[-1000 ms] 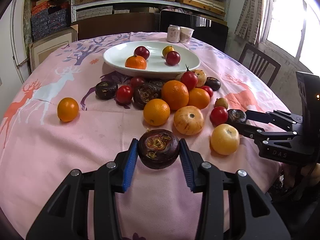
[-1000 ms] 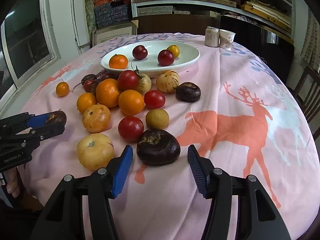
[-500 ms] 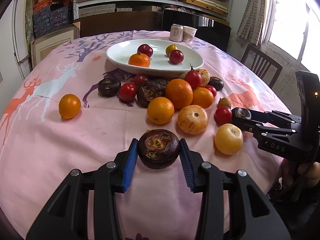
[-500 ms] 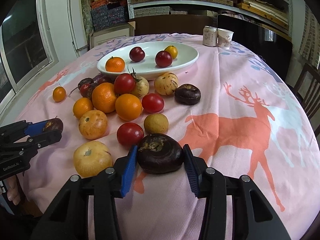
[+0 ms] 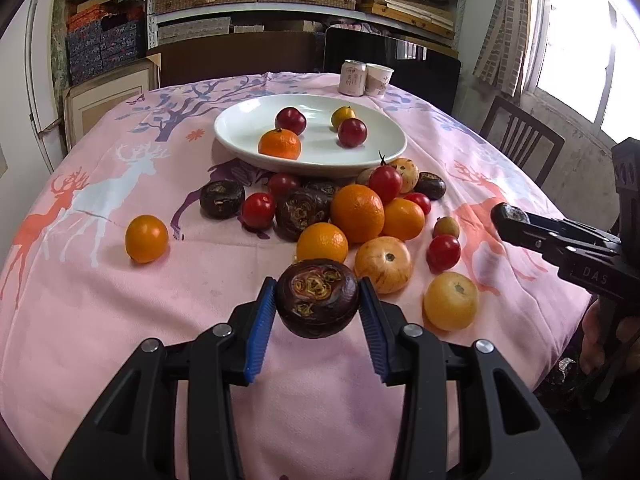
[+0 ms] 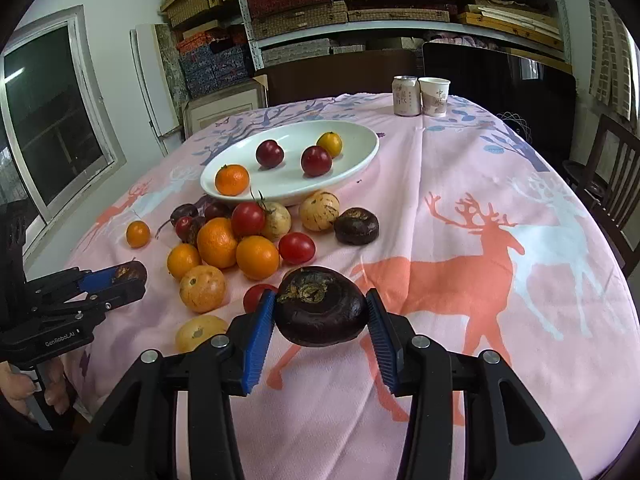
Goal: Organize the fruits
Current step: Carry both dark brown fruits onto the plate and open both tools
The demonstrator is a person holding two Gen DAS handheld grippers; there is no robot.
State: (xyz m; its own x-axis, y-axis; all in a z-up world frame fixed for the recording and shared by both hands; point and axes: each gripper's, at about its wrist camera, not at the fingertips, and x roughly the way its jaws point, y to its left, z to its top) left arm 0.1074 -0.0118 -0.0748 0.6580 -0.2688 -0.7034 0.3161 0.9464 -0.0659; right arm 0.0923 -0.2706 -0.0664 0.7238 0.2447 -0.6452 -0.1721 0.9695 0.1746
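A dark purple fruit [image 5: 317, 298] is clamped in the left claw [image 5: 318, 308], another dark fruit [image 6: 322, 306] in the right claw [image 6: 321, 314] — both lifted near the table [image 6: 520, 320] edge; carrying to the far white plate [image 6: 360, 160] is judged next.

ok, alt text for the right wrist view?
The right gripper clamps a dark purple fruit between blue pads above a pink deer-print tablecloth. Beyond lie loose oranges and tomatoes, then a white plate holding four fruits. The left gripper, far left, holds another dark fruit.

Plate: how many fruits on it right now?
4 on the white plate: orange mandarin front-left, dark red plum behind it, red plum right, small yellow-orange fruit at back. None look hidden.
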